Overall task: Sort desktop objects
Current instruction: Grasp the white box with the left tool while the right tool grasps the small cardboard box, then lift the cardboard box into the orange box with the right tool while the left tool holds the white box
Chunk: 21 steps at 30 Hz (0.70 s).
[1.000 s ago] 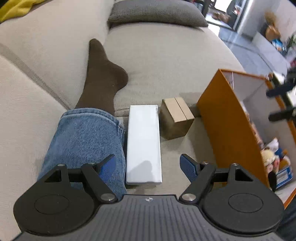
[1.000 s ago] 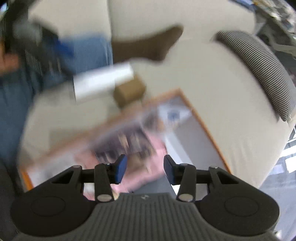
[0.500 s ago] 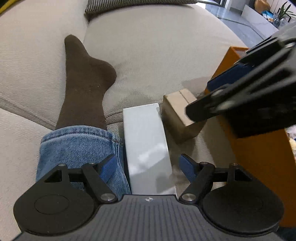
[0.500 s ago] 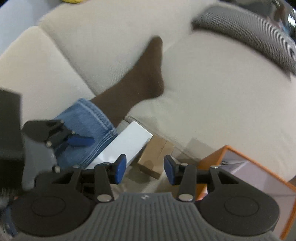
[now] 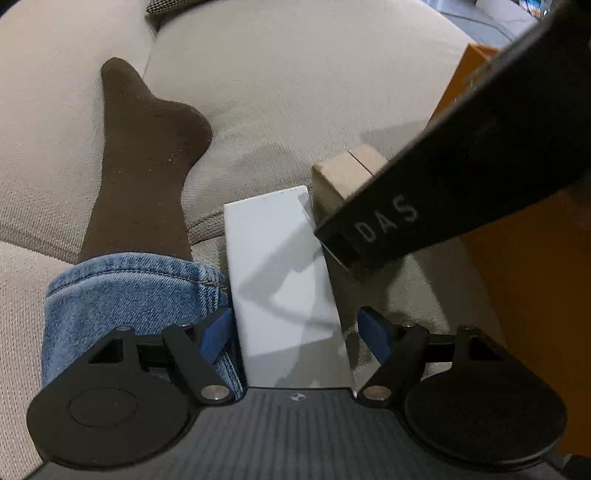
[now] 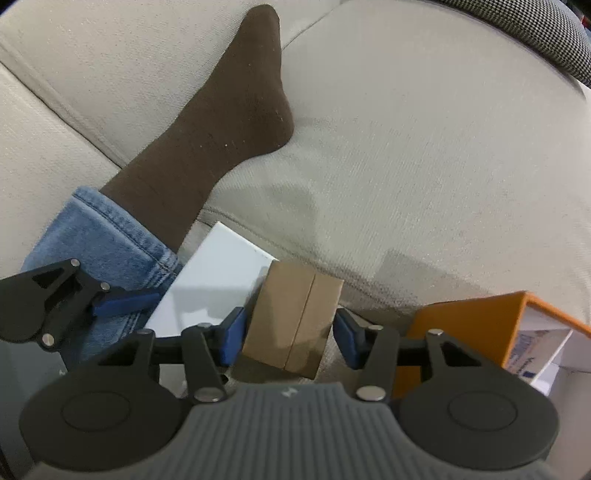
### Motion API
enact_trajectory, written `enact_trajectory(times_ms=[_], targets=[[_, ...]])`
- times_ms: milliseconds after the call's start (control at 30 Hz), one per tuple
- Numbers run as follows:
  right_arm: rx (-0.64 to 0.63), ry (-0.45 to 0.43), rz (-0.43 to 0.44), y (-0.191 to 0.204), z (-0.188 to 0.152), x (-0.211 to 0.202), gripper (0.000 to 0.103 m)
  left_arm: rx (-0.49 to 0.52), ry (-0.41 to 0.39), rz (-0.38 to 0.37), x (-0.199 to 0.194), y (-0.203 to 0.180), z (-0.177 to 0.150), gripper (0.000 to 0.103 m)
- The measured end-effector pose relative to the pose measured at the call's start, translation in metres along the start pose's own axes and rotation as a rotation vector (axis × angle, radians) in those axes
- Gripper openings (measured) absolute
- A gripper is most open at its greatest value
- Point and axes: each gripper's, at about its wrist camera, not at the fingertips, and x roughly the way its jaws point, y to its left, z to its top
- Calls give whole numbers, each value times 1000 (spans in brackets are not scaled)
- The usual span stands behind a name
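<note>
A long white box (image 5: 284, 284) lies on the beige sofa beside a jeans leg. My left gripper (image 5: 295, 332) is open, its blue pads either side of the box's near end. A small brown cardboard box (image 6: 295, 321) lies right of the white box (image 6: 218, 273). My right gripper (image 6: 288, 336) is open with the cardboard box between its pads; the left pad is close to it, the right one apart. In the left wrist view the right gripper's black body (image 5: 461, 177) covers most of the cardboard box (image 5: 343, 177).
A person's leg in blue jeans (image 5: 133, 295) and a brown sock (image 5: 147, 155) lies left of the white box. An orange open box (image 6: 480, 321) with items inside stands to the right. A houndstooth cushion (image 6: 517, 33) lies at the sofa's back.
Both grippers have moved forward and down. The left now straddles the white box's near end. The right swung from over the orange box to straddle the cardboard box.
</note>
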Motion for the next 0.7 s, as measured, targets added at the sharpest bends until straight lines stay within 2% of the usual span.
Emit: enact_trajectory(times_ms=[100, 267, 333, 467, 700], targets=[[3, -15, 1, -1, -2, -3, 52, 13, 2, 39, 1, -3, -2, 75], [10, -75, 23, -2, -10, -20, 52, -22, -7, 3, -5, 2, -8, 74], [13, -103, 35, -3, -14, -37, 52, -33, -5, -36, -9, 2, -10, 74], [26, -173, 43, -9, -25, -68, 52, -72, 5, -171, -21, -4, -24, 73], [74, -294, 67, -29, -66, -128, 52, -161, -24, -202, -40, -14, -47, 73]])
